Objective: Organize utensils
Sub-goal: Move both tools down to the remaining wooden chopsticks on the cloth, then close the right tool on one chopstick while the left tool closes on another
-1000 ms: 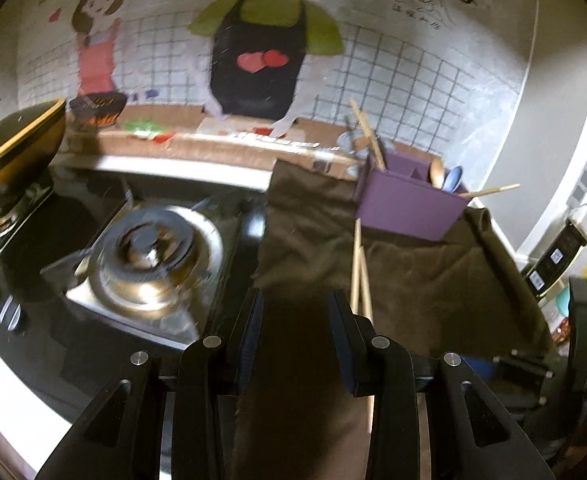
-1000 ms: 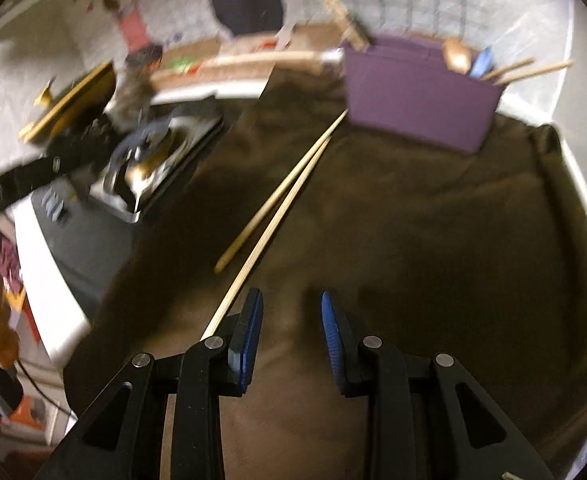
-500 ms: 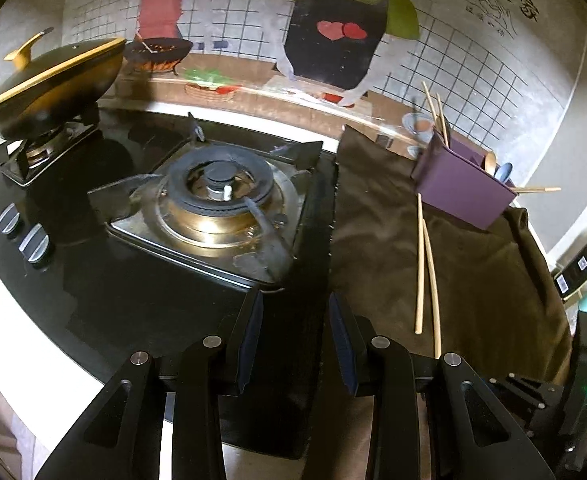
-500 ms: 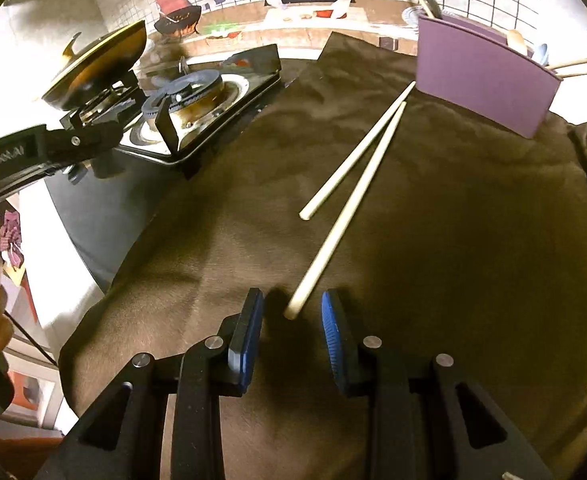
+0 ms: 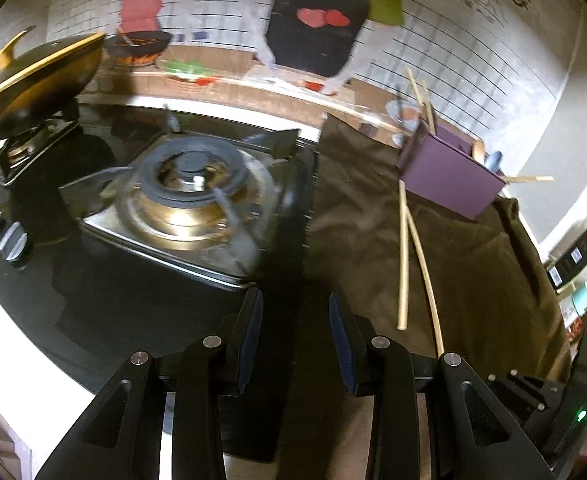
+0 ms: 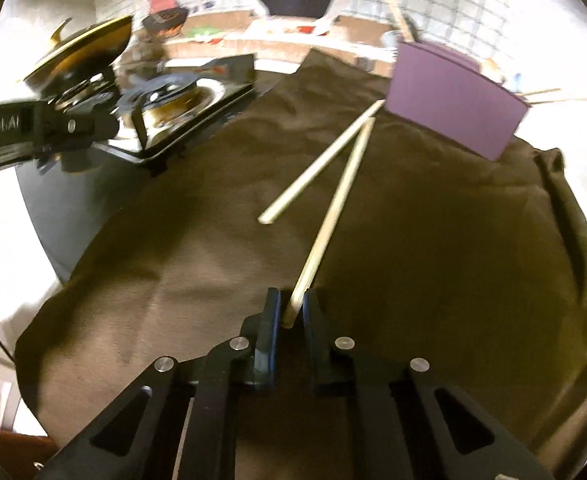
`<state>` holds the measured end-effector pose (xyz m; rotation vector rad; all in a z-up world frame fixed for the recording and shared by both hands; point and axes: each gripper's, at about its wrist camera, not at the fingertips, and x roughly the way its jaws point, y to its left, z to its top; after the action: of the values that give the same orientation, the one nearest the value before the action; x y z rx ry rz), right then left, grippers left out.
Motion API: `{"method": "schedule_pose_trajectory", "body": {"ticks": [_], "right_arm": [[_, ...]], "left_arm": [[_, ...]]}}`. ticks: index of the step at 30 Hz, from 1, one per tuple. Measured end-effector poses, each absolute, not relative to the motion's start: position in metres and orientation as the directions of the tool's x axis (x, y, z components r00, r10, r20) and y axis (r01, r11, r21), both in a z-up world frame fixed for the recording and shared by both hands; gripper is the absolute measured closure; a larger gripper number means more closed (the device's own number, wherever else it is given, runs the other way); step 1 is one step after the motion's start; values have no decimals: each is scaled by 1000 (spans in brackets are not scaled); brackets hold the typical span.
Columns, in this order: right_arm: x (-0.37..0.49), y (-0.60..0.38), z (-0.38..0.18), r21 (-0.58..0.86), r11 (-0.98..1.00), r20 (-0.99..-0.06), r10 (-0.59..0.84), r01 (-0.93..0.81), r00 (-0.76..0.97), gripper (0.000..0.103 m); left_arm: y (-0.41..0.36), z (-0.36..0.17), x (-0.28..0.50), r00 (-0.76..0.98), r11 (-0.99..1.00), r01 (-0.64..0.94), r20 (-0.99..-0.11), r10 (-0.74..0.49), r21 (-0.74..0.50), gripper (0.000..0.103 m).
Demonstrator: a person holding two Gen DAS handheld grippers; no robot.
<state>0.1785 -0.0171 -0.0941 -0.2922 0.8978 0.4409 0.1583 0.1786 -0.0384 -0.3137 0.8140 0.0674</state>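
Since half a second before, my right gripper (image 6: 292,307) had closed from parted jaws onto the near end of one chopstick (image 6: 335,204), pinching it low so the shaft pointed toward the purple holder (image 6: 455,110). That chopstick's far tip lay close to the second chopstick (image 6: 321,162) on the brown cloth (image 6: 173,264) covering the surface. My left gripper (image 5: 295,338) hung released, grasping nothing, over the edge of the stove (image 5: 189,196). Judging by the layout, the holder's crowded sticks might obstruct insertion.
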Motion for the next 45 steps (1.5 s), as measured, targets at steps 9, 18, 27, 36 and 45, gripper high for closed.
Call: {"method": "schedule_pose_trajectory", "body": {"ticks": [9,18,27,36,45], "right_arm": [[192,-87,-71,-34,944,-758,190,-329,624,97],[194,-140,-57,-23,979,-715,124,-201,688,97],[194,-154,-58,-4,983,-716,124,-181,687,97],[195,-153,-59,-10,980,-721,130,-198,681,97],[197,-151,-57,-23,976,-721,134,-216,680,97]], "left_arm": [[114,-52,175,659,962,15,-721,-215,-274,68],[79,-75,196,633,974,23,-750,-189,-227,71],[75,-92,212,604,985,-57,-791,-95,-161,79],[71,-95,219,608,987,-81,-792,-59,-136,85],[72,-73,209,670,992,-58,-741,-47,-116,96]]}}
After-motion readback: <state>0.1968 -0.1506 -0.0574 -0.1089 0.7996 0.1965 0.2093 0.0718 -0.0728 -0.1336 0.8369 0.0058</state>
